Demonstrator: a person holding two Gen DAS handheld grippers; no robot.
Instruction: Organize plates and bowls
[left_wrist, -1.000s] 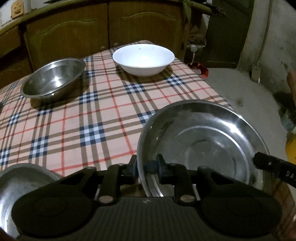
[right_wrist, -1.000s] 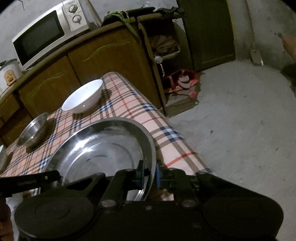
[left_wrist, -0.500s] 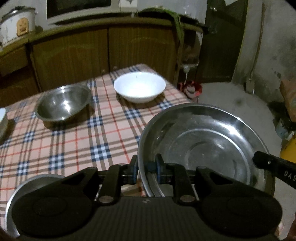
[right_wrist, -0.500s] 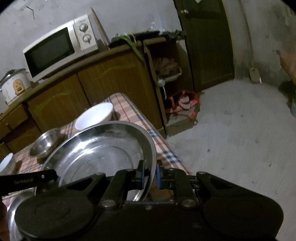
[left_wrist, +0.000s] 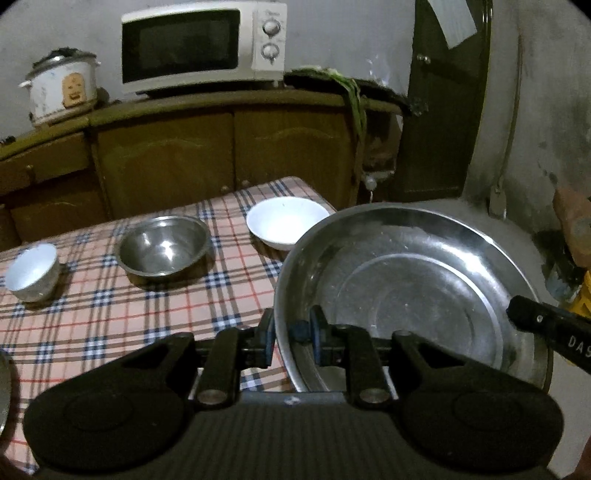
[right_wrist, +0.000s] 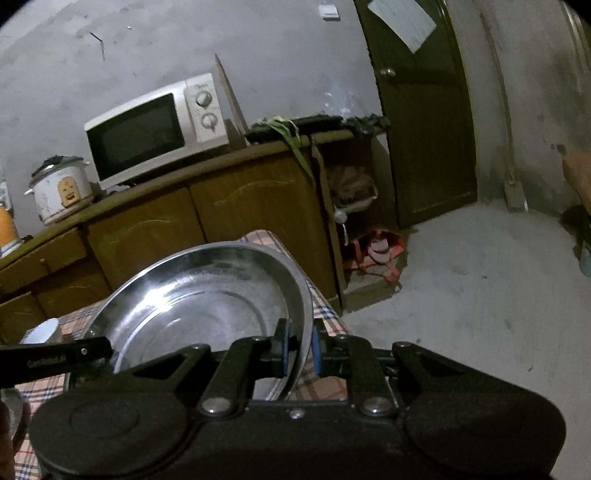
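A large steel plate (left_wrist: 410, 295) is held in the air by both grippers. My left gripper (left_wrist: 293, 336) is shut on its left rim. My right gripper (right_wrist: 299, 347) is shut on its right rim; the plate also shows in the right wrist view (right_wrist: 207, 299). On the plaid table (left_wrist: 110, 325) stand a steel bowl (left_wrist: 162, 245), a white bowl (left_wrist: 286, 223) at the far right, and a small white cup-like bowl (left_wrist: 31, 271) at the left. Another steel dish edge (left_wrist: 4, 391) shows at the near left.
A wooden cabinet (left_wrist: 221, 155) runs behind the table with a microwave (left_wrist: 203, 44) and a rice cooker (left_wrist: 61, 88) on top. A dark door (right_wrist: 424, 110) and bare concrete floor (right_wrist: 480, 295) lie to the right of the table.
Both grippers have lifted the large steel plate up off the table and tilted the view upward. The bowls on the table have not moved.
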